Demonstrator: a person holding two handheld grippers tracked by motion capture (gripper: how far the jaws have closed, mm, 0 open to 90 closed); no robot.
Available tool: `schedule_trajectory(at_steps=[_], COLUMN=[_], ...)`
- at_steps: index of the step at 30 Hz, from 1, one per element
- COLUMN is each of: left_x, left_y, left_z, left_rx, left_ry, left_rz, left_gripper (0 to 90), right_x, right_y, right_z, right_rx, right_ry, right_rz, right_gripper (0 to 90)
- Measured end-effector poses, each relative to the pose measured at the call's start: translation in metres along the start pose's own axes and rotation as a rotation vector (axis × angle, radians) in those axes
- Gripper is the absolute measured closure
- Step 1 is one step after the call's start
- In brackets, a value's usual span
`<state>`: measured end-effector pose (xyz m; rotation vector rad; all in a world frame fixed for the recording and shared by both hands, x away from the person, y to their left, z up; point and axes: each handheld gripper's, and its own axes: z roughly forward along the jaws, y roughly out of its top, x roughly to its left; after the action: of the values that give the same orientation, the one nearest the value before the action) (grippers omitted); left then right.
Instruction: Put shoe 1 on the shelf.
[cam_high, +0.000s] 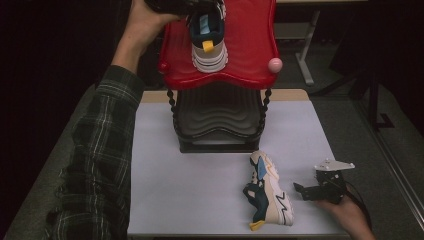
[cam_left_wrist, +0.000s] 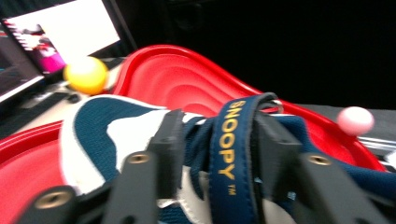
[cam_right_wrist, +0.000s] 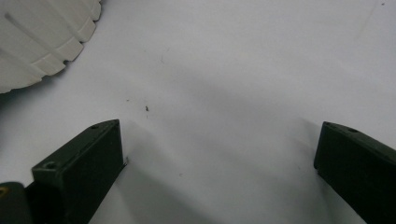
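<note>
Left jaws: we see them half apart in the left gripper view, one on each side of the navy strap (cam_left_wrist: 231, 154) with the word SNOOPY. There is a small gap on both sides, so they are released and do not press on it.

Left gripper (cam_high: 192, 6): in the high view it is at the top edge, over the red shelf, held by the left hand (cam_high: 145, 22) that comes out of a plaid sleeve (cam_high: 97, 160).

First shoe (cam_high: 209, 42): it stands on the red top shelf (cam_high: 250, 45) of the rack, its white sole turned to us. The strap belongs to this shoe.

Rack: a pink ball (cam_high: 275, 64) sits at its near right corner, a yellow ball (cam_left_wrist: 85, 74) at another corner. A dark lower shelf (cam_high: 220, 122) is under the red one.

Right jaws: we see them wide open in the right gripper view, with bare table (cam_right_wrist: 224, 93) between them. They hold nothing.

Right gripper (cam_high: 306, 191): it rests low on the table at the near right, in the right hand (cam_high: 350, 217).

Second shoe (cam_high: 267, 192): it lies on its side on the table, just beside the right gripper but apart from it. Its ribbed white sole (cam_right_wrist: 42, 37) shows in the corner of the right gripper view.
</note>
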<state>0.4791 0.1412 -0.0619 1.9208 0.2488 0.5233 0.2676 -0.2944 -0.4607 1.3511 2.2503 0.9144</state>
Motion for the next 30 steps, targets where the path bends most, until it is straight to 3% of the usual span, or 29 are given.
schedule_trajectory(at_steps=[1, 2, 3, 11, 16, 21, 27, 30], left_x=[0.0, 0.001, 0.001, -0.005, -0.011, -0.027, -0.039, -0.047], left_y=[-0.001, -0.002, -0.002, -0.008, -0.014, -0.024, -0.037, -0.051], left_z=[-0.002, -0.003, -0.004, -0.018, -0.034, -0.054, -0.071, -0.084], left_rx=[0.0, -0.008, -0.013, 0.008, 0.015, 0.051, 0.056, 0.054], left_ry=[-0.002, -0.019, -0.028, -0.043, -0.048, -0.021, 0.008, 0.021], left_rz=[-0.009, -0.029, -0.039, -0.066, -0.11, -0.111, -0.133, -0.141], left_gripper=[51.3, 41.9, 38.9, 26.9, 18.5, 15.9, 15.3, 15.3], right_x=[0.0, 0.0, 0.0, 0.0, 0.0, 0.0, 0.0, 0.0], right_y=[0.0, 0.0, 0.0, 0.0, 0.0, 0.0, 0.0, 0.0], right_z=[0.0, 0.0, 0.0, 0.0, 0.0, 0.0, 0.0, 0.0], right_rx=[0.0, 0.0, 0.0, -0.001, -0.001, 0.002, 0.002, 0.002], right_ry=[0.0, 0.0, 0.0, -0.001, -0.001, 0.0, 0.0, 0.0], right_rz=[0.0, 0.0, 0.0, 0.0, 0.0, -0.002, -0.002, -0.002], right_gripper=[0.7, 0.7, 0.7, 0.7, 0.7, 0.7, 0.7, 0.7])
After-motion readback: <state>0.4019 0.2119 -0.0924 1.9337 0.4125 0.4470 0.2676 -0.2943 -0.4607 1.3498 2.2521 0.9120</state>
